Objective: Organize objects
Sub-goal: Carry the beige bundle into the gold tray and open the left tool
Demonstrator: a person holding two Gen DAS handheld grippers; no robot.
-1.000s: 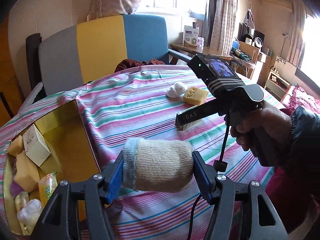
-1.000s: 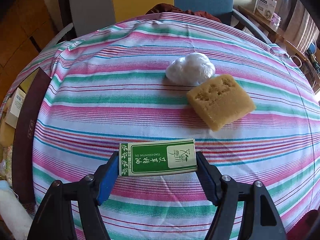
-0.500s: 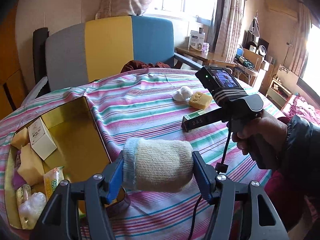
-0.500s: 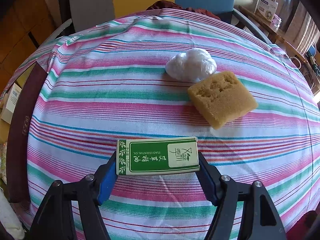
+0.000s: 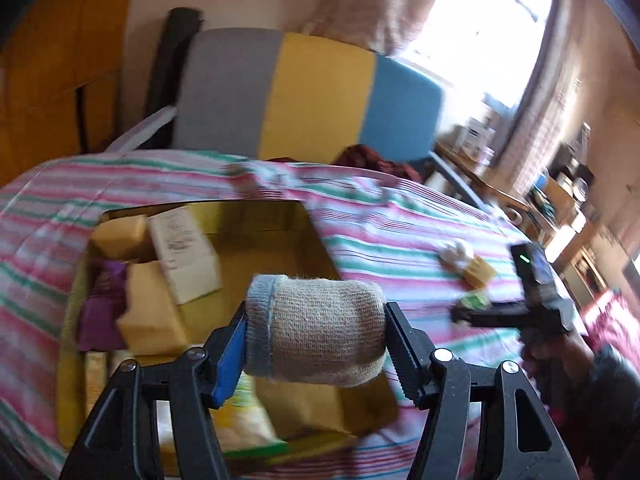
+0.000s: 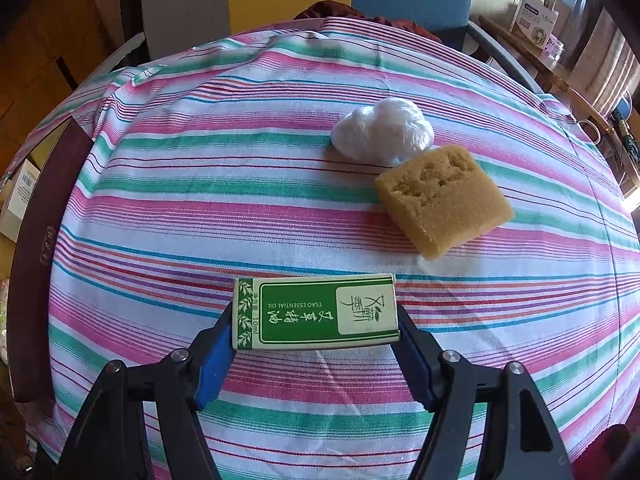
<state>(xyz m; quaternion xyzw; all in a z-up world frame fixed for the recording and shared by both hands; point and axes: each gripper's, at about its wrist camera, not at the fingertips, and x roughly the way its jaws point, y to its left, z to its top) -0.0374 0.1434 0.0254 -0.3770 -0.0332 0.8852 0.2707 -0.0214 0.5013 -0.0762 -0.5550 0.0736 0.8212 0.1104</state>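
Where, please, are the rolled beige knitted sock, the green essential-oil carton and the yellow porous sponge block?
Rolled beige knitted sock (image 5: 320, 328), left wrist view, mid-body.
Green essential-oil carton (image 6: 316, 312), right wrist view, printed top face.
Yellow porous sponge block (image 6: 442, 200), right wrist view, top face.

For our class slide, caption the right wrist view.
Right gripper holds a green box above the striped tablecloth, with sponge and plastic wad beyond.

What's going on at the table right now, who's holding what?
A person is tidying loose things into a yellow box on the striped tablecloth. The left gripper is clamped on a rolled sock, over the box's open top. The right gripper has a green carton between its fingers, low over the cloth. A sponge and a white plastic bundle lie loose on the cloth.
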